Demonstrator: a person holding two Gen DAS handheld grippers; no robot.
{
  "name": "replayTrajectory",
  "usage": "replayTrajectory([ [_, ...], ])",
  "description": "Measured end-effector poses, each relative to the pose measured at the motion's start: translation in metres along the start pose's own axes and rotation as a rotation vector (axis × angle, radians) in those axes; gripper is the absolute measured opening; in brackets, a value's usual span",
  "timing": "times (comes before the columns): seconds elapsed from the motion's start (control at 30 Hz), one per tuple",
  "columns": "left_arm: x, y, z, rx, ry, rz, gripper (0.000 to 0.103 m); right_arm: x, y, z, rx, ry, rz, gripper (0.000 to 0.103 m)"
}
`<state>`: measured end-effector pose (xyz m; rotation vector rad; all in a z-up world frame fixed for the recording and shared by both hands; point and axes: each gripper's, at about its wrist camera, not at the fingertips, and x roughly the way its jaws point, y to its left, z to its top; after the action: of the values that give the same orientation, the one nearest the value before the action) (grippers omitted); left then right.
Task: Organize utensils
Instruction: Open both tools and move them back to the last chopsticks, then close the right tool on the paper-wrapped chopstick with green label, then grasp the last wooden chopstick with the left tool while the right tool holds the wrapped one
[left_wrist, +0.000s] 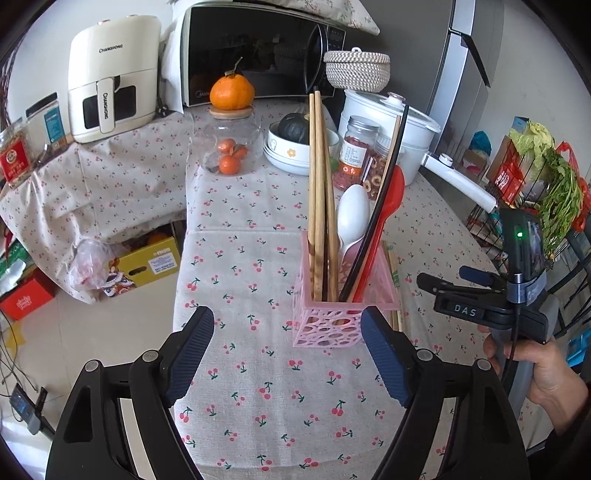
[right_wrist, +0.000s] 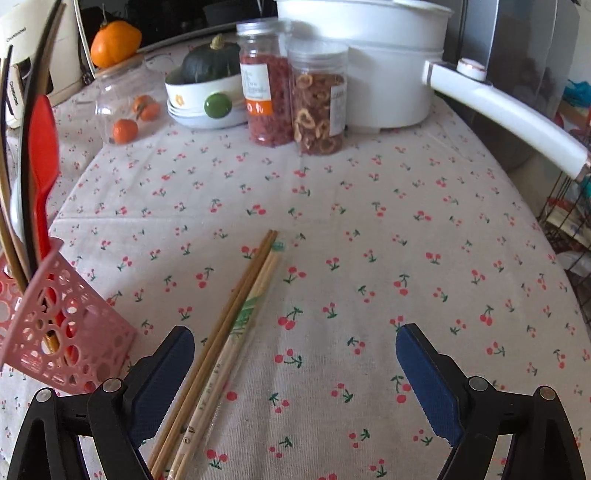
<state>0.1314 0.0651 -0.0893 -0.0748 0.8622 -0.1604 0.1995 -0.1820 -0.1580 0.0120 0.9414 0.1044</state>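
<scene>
Pink utensil holder (left_wrist: 345, 317): stood upright on the cherry-print counter (left_wrist: 258, 387), toward its right edge in the left wrist view; its perforated walls kept long items vertical and together.
Holder contents: wooden chopsticks (left_wrist: 319, 192), a white spoon (left_wrist: 352, 210), a red spoon (left_wrist: 388, 199) and black chopsticks (left_wrist: 391, 177), all handle-down and leaning on the rim, which judged them already sorted.
Loose chopsticks (right_wrist: 229, 321): lay flat on the counter just beside the holder, on its right; a brown pair and a paler pair (right_wrist: 221, 369) in a clear printed sleeve, touching side by side. They appeared to be the items left to organize.
Left tongs (left_wrist: 288, 350): spread wide, nothing between the pads; hovered above the cloth with the right pad (left_wrist: 384, 362) just in front of the holder. Probable purpose: to steady the light holder against tipping.
Right tongs (right_wrist: 295, 373): spread wide, pinching nothing; pointed down at the counter with the loose chopsticks passing just inside the left pad (right_wrist: 159, 380), off centre in the gap. Contact with the pad could not be told.
Hand (left_wrist: 535, 373): gripped the right tool's handle at the counter's right edge.
Risk judged: an off-centre closure could pinch only one pair or roll the sticks apart.
Far edge: jars (right_wrist: 317, 110), a bowl (right_wrist: 207, 99) and a white pot (right_wrist: 388, 74), well apart from the work.
</scene>
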Motion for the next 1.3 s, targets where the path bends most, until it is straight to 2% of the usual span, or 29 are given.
replayTrajectory([
  [0.37, -0.002, 0.000, 0.000, 0.009, 0.002, -0.002, 0.084, 0.044, 0.007, 0.000, -0.030, 0.094, -0.049, 0.092],
  [0.8, -0.011, -0.006, -0.002, 0.048, -0.017, -0.001, 0.084, 0.057, 0.001, 0.000, 0.003, 0.167, -0.080, 0.091],
  [0.83, -0.013, -0.008, -0.002, 0.054, -0.021, -0.002, 0.084, 0.057, 0.001, 0.000, 0.004, 0.172, -0.075, 0.088],
  [0.93, -0.019, -0.016, -0.003, 0.078, -0.032, -0.010, 0.084, 0.052, 0.004, 0.002, -0.005, 0.173, -0.055, 0.060],
  [1.0, -0.024, -0.023, -0.004, 0.097, -0.035, -0.012, 0.084, 0.049, 0.003, 0.003, -0.007, 0.188, -0.042, 0.026],
  [1.07, -0.029, -0.031, -0.006, 0.112, -0.034, -0.025, 0.084, 0.047, -0.002, 0.002, 0.006, 0.215, -0.028, 0.010],
  [1.13, -0.033, -0.041, -0.009, 0.121, -0.022, -0.045, 0.084, 0.043, -0.010, 0.000, 0.034, 0.240, -0.018, 0.004],
  [1.3, -0.034, -0.079, -0.019, 0.148, 0.024, -0.123, 0.084, 0.024, -0.038, -0.005, 0.082, 0.248, -0.021, 0.003],
])
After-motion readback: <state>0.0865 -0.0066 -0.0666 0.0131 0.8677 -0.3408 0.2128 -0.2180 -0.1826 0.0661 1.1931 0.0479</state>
